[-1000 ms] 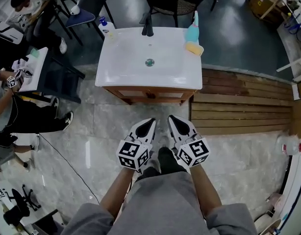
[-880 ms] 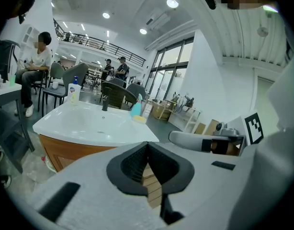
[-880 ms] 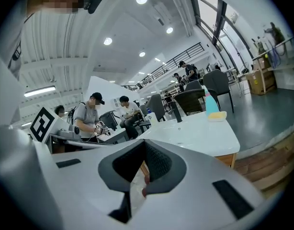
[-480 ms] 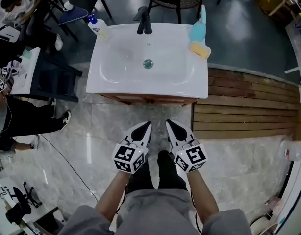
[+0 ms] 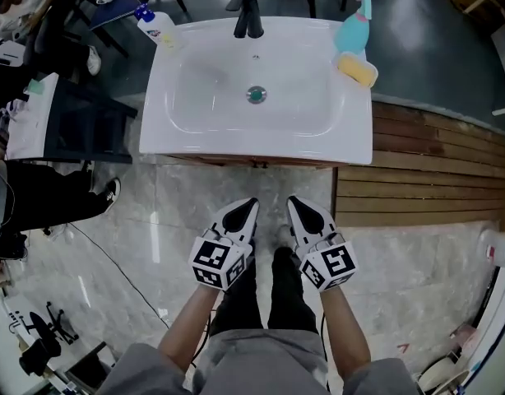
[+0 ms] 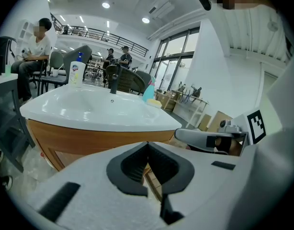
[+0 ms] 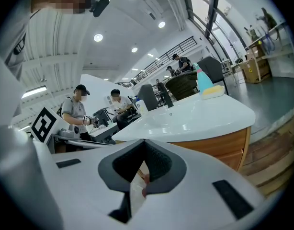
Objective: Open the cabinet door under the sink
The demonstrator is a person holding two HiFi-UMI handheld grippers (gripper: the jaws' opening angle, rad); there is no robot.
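Note:
The white sink (image 5: 257, 142) stands ahead of me on a wooden cabinet. From above only a thin strip of the cabinet front (image 5: 252, 162) shows under the basin rim. The wooden front is plainer in the left gripper view (image 6: 84, 140) and the right gripper view (image 7: 219, 145). My left gripper (image 5: 250, 206) and right gripper (image 5: 294, 203) hang side by side over the marble floor, short of the cabinet and touching nothing. Both are shut and empty, as seen along the left gripper (image 6: 148, 145) and the right gripper (image 7: 144, 143). No door handle is visible.
On the sink stand a black faucet (image 5: 249, 15), a soap bottle (image 5: 158, 28), a teal bottle (image 5: 353, 23) and a yellow sponge (image 5: 357, 70). A wooden deck (image 5: 433, 179) lies right. A dark table (image 5: 71, 122) and seated people are left. A cable (image 5: 113, 262) crosses the floor.
The sink has grown larger and slid up the head view, and less of the cabinet front shows beneath it. Both grippers stay side by side and shut.

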